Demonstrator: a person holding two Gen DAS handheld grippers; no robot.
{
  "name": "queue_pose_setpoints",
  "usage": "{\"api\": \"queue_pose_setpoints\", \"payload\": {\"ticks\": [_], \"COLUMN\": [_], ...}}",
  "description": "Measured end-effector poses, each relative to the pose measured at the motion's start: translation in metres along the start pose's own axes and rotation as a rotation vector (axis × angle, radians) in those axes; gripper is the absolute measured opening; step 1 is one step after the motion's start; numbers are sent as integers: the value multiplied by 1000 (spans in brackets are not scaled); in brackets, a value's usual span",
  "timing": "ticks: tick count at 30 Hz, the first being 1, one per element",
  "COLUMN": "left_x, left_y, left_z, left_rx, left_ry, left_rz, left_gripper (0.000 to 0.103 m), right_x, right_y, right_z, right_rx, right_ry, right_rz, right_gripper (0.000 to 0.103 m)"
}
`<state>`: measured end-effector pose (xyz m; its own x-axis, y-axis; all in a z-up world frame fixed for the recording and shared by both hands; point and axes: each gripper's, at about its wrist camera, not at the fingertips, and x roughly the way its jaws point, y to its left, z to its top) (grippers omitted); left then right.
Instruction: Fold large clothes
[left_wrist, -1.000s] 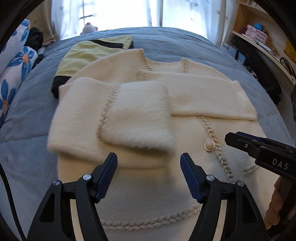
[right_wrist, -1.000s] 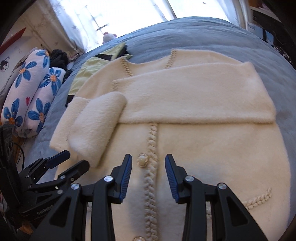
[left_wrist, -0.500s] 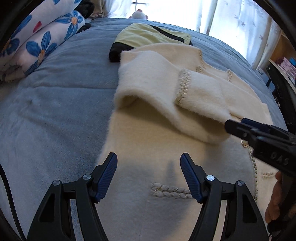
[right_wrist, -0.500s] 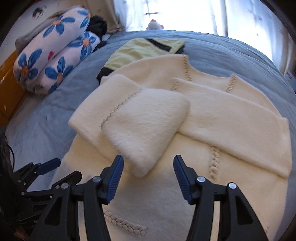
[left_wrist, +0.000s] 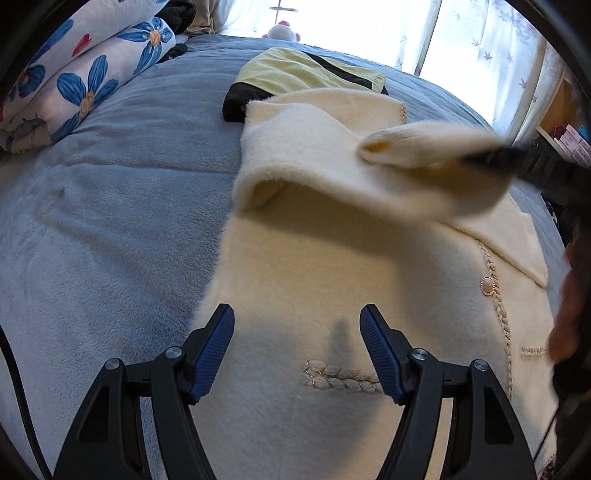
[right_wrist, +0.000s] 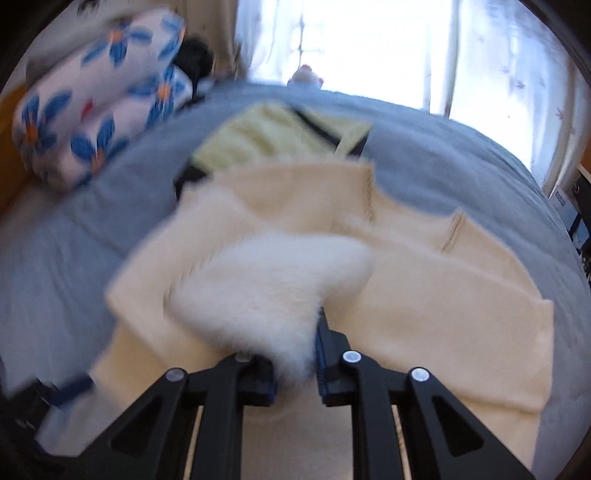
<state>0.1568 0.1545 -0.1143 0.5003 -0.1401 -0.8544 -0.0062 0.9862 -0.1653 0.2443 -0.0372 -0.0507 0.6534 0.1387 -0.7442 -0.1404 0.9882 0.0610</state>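
I have the cream coat (left_wrist: 332, 280) lying face up across the middle of the bed (left_wrist: 110, 229), its hem toward me. My right gripper (right_wrist: 295, 365) has its jaws clamped on the fluffy cuff of one sleeve (right_wrist: 273, 280), lifted just above the chest. My left gripper (left_wrist: 297, 350) hovers over the lower front, jaws apart and empty. The other sleeve lies folded across the chest. I judge the body folds are yet to come. A folded yellow garment (left_wrist: 306, 72) lies near the bed's far edge.
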Motion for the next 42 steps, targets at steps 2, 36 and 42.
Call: {"api": "queue_pose_setpoints", "payload": {"ticks": [2,36,42], "left_x": [-2,130,105], "left_y": [-3,21,-14], "left_z": [-2,163,163], "left_rx": [11,-12,142], "left_ry": [-8,114,-32], "left_rz": [-4,-90,71], "left_gripper": [69,19,9], "right_x": [-21,96,78], "right_y": [-39,-223,-211], "right_z": [12,-24,-18], "right_rx": [137,404,394], "right_ry": [-71,206,117], "right_rz": [29,-13,-4], "right_gripper": [11,47,15]}}
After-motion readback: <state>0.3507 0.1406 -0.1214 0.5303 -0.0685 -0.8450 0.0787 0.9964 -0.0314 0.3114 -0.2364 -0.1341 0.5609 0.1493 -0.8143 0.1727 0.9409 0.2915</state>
